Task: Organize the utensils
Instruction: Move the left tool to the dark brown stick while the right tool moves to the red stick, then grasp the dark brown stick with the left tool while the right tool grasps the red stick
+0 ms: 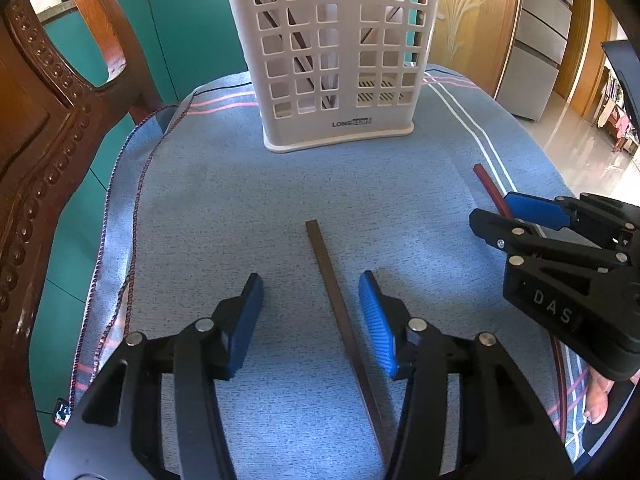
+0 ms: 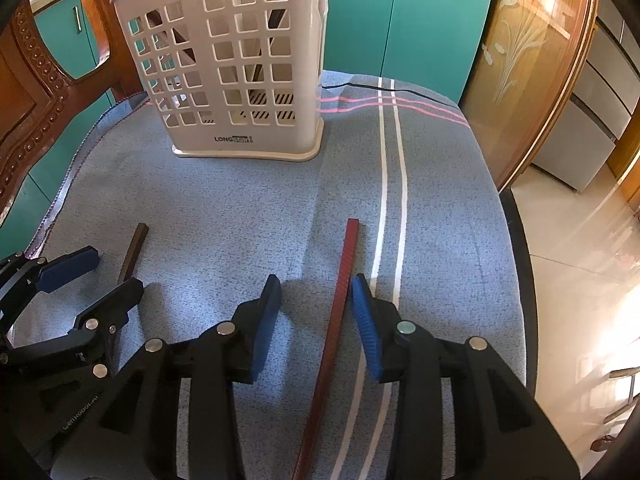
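Left wrist: L hand-held gripper (image 1: 310, 312) half open, brown chopstick (image 1: 340, 316) btwn pads, untouched

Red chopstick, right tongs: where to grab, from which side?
Grip the red chopstick partway along its shaft, from above, pads across its narrow width. It lies flat on the blue cloth, already between the open right tongs, nearer the right-hand pad, so centre slightly before closing.

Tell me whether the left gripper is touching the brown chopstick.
Apart. In the left wrist view, the brown chopstick lies on the blue cloth between the open left gripper, with cloth showing on both sides of it.
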